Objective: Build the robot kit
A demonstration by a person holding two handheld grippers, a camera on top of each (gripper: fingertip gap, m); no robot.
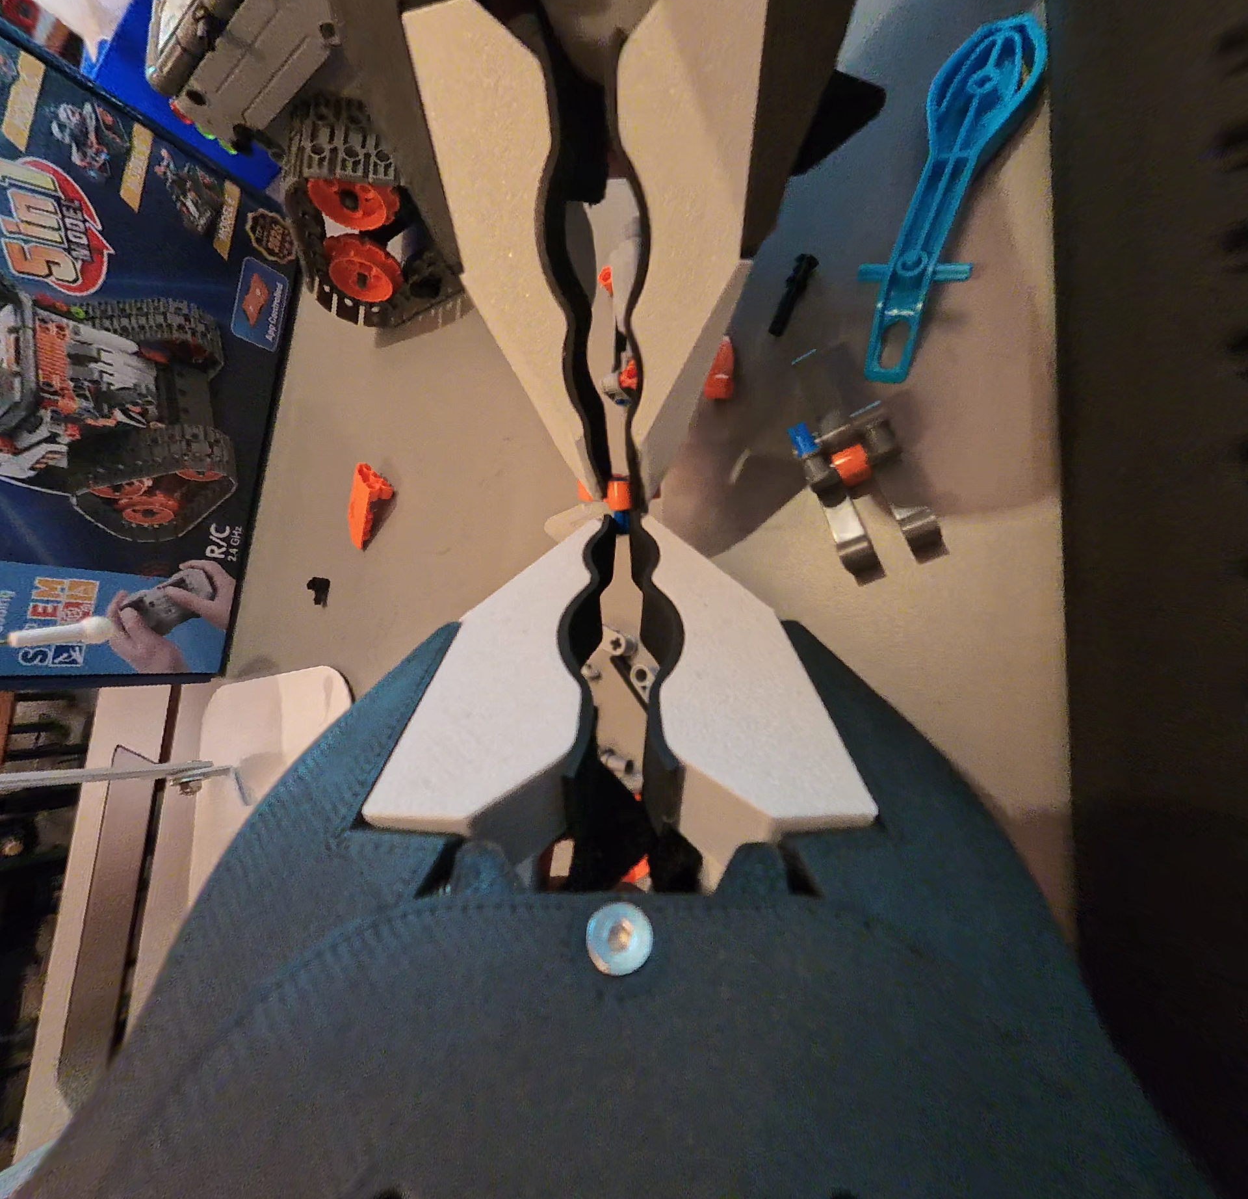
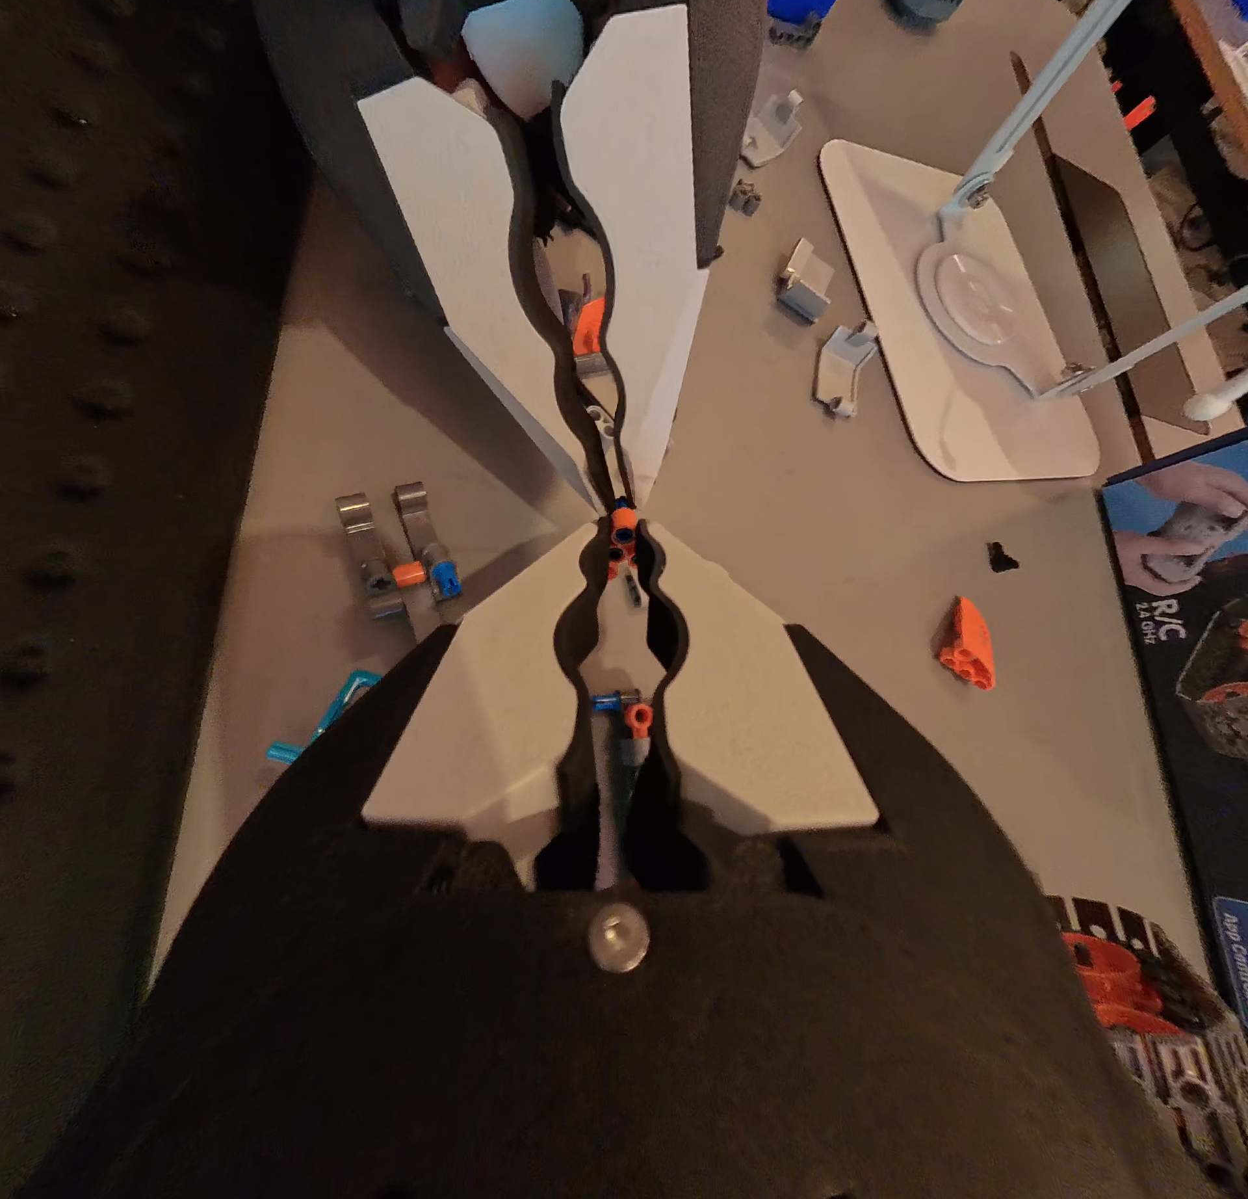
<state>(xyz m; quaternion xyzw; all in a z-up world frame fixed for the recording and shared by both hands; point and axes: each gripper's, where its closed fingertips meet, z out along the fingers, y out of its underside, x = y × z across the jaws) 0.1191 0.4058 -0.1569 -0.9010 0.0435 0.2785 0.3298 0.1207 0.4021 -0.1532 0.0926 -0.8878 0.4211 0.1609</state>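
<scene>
My two grippers meet tip to tip over the beige table [image 1: 439, 423]. My left gripper [image 1: 618, 530] is shut on the blue end of a small orange-and-blue connector piece [image 1: 618, 496]. My right gripper [image 2: 621, 537] comes from the opposite side and is shut on the orange end of the same piece [image 2: 620, 525]. In the left wrist view the right gripper [image 1: 616, 484] reaches down from the top. In the right wrist view the left gripper [image 2: 618, 503] does the same. The piece is held a little above the table.
A grey part assembly with an orange bush and blue pin [image 1: 851, 464] [image 2: 405, 572] lies beside the grippers. Around them lie a blue plastic tool [image 1: 945, 187], an orange wedge [image 1: 368, 501] [image 2: 966, 646], a black pin [image 1: 793, 292], a tracked toy vehicle [image 1: 351, 221], its box [image 1: 115, 356] and a white lamp base [image 2: 945, 329]. Left and right tips are no more than a few centimetres apart.
</scene>
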